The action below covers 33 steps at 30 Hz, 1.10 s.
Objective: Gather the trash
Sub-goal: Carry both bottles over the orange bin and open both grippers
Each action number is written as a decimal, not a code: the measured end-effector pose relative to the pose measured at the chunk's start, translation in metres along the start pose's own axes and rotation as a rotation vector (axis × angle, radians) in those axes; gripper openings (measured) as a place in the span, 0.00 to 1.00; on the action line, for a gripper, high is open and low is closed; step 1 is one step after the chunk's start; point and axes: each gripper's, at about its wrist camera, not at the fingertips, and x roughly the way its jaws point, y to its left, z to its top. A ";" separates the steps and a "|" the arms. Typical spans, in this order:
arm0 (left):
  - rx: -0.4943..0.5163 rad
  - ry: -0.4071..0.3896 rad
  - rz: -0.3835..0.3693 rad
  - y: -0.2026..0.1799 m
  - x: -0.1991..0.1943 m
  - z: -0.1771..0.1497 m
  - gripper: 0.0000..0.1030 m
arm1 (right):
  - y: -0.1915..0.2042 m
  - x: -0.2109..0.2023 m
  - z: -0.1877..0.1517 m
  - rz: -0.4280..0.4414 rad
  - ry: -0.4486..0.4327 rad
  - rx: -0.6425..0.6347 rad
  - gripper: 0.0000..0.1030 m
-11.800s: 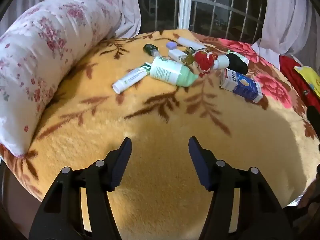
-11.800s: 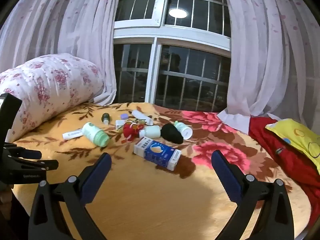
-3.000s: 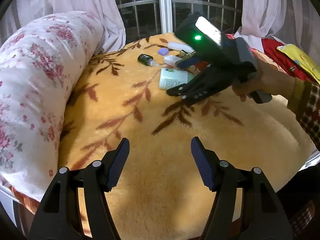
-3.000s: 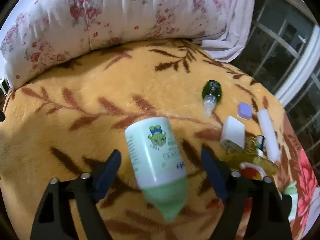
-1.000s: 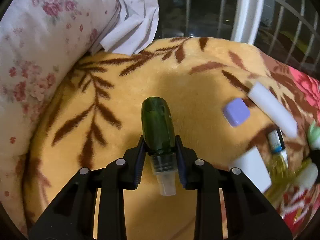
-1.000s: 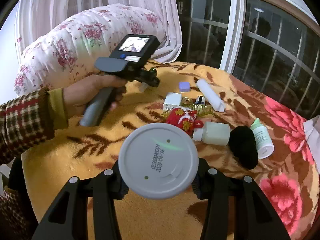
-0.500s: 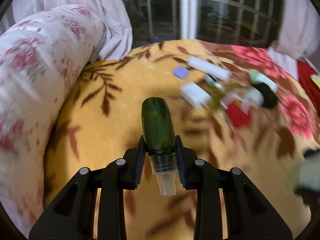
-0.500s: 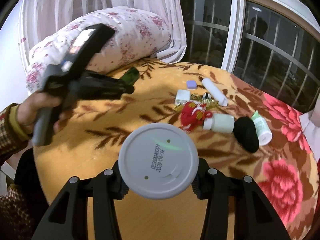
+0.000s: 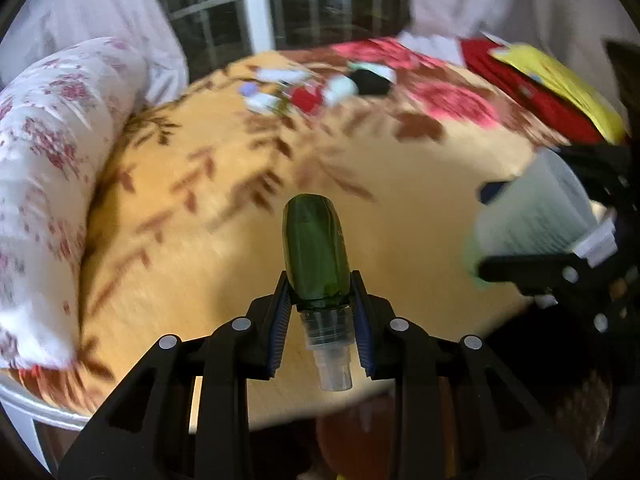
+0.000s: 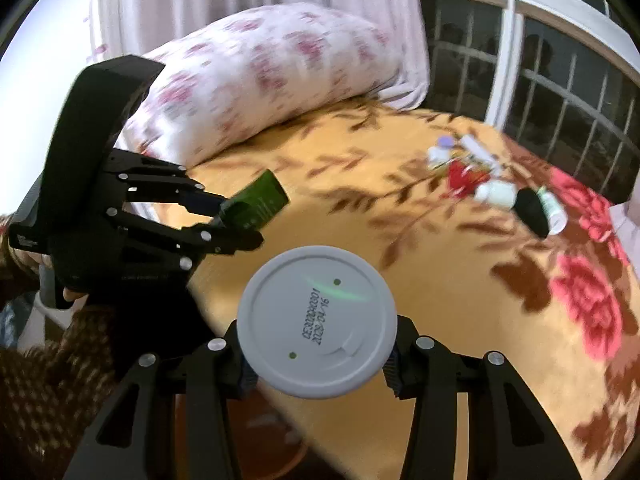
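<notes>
- The left gripper (image 9: 320,320), black with blue-lined fingers, is closed tight on a small dark green glass bottle with a clear plastic cap (image 9: 316,256); the fingers clamp the bottle at its shoulder, the cap points back toward the camera and the base points away.
- In the right wrist view the same left gripper (image 10: 236,224) shows at the left, held in a hand, with the green bottle (image 10: 256,200) sticking out tilted above the near edge of the bed.
- The right gripper (image 10: 318,356) is closed on a pale green plastic bottle with a round white base (image 10: 316,326); the printed base faces the camera and hides the rest of the bottle.
- In the left wrist view that pale bottle (image 9: 528,216) appears at the right, lying sideways between the black fingers of the right gripper (image 9: 532,236).
- Both bottles are held in the air over the yellow blanket with brown leaf and red flower pattern (image 10: 460,280).
- A blurred cluster of leftover small items (image 10: 496,188) lies well apart on the blanket near the barred window (image 10: 560,92): white containers, a red thing and a black lump.
- A white pillow with pink flowers (image 10: 260,76) lies along the blanket's far left side.
</notes>
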 end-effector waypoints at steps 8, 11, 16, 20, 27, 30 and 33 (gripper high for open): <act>0.108 0.251 -0.125 -0.041 0.023 -0.090 0.27 | 0.052 0.033 -0.071 0.142 0.195 0.014 0.46; 0.120 0.346 -0.140 -0.045 0.043 -0.114 0.27 | 0.065 0.062 -0.097 0.175 0.283 0.020 0.46; 0.115 0.469 -0.161 -0.045 0.064 -0.139 0.33 | 0.076 0.091 -0.117 0.214 0.374 0.019 0.60; 0.115 0.487 -0.100 -0.040 0.067 -0.146 0.64 | 0.078 0.096 -0.120 0.209 0.383 0.007 0.80; 0.069 0.462 -0.088 -0.027 0.063 -0.141 0.65 | 0.058 0.089 -0.119 0.154 0.350 0.069 0.82; 0.054 0.376 -0.070 -0.018 0.050 -0.127 0.65 | 0.046 0.070 -0.112 0.131 0.271 0.109 0.82; 0.016 0.279 -0.070 -0.010 0.032 -0.108 0.72 | 0.026 0.047 -0.095 0.114 0.155 0.167 0.85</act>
